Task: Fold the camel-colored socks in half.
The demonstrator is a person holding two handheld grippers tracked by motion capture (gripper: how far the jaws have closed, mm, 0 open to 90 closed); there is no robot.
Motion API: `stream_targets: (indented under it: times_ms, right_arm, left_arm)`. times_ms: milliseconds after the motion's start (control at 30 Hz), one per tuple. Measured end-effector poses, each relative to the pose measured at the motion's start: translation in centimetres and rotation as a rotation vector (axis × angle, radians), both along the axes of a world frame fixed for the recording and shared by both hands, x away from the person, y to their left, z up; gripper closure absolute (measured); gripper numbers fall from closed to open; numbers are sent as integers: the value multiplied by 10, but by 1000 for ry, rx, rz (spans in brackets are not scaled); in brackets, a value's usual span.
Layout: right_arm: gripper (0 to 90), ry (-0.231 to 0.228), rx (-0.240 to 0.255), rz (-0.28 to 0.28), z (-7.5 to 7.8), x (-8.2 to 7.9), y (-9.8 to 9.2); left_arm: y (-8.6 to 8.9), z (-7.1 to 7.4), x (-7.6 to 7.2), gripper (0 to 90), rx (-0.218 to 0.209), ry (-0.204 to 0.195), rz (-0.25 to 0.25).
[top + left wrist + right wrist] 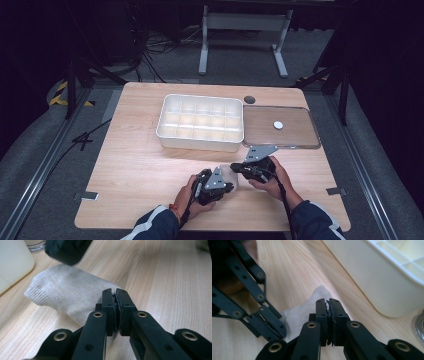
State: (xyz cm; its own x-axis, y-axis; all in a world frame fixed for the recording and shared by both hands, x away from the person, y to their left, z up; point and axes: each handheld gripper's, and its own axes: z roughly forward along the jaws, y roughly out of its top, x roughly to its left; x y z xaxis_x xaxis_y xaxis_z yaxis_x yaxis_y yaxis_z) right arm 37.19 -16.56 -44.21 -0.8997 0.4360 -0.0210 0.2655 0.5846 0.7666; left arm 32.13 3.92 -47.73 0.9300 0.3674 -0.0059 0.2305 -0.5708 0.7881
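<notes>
A pale grey knit sock (230, 173) lies on the wooden table near its front edge, between the two hand-held grippers. In the left gripper view the sock (62, 292) stretches away to the left, and my left gripper (115, 293) is shut with the sock's near edge pinched at its tips. In the right gripper view my right gripper (328, 302) is shut on another edge of the sock (299, 312), and the left gripper's black linkage (249, 302) sits close at the left. From above, the left gripper (223, 188) and right gripper (239, 170) nearly touch.
A white box with several compartments (200, 142) stands behind the grippers at mid-table; its wall (367, 277) is close to the right gripper. A clear flat lid (300, 139) with a small white disc (278, 125) lies to the box's right. A dark round grommet (249, 99) sits behind it.
</notes>
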Motion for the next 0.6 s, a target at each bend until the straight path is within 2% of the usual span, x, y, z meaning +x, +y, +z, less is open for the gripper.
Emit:
stream_targets:
  times_ms: [100, 233, 300, 400, 500, 567, 600]
  right_arm:
    - [870, 14, -53, -28, -14, 6, 4]
    - [877, 30, -81, -54, -25, 12, 7]
    - [878, 36, -72, -69, -29, 15, 7]
    - [876, 30, -98, -94, -32, 18, 6]
    - [869, 29, -98, -111, -31, 20, 3]
    - [862, 24, -53, -107, -26, 20, 1]
    - [851, 1, -2, -94, -20, 18, 0]
  left_arm:
    - [1, 0, 1, 860, 1, 4, -3]
    - [0, 0, 1, 860, -3, 4, -1]
    - [1, 0, 1, 859, 3, -1, -7]
    - [1, 0, 2, 859, 2, 0, -7]
    - [1, 0, 2, 859, 2, 0, -7]
    - [1, -1, 1, 859, -4, 8, -3]
    - [1, -1, 2, 859, -4, 7, -6]
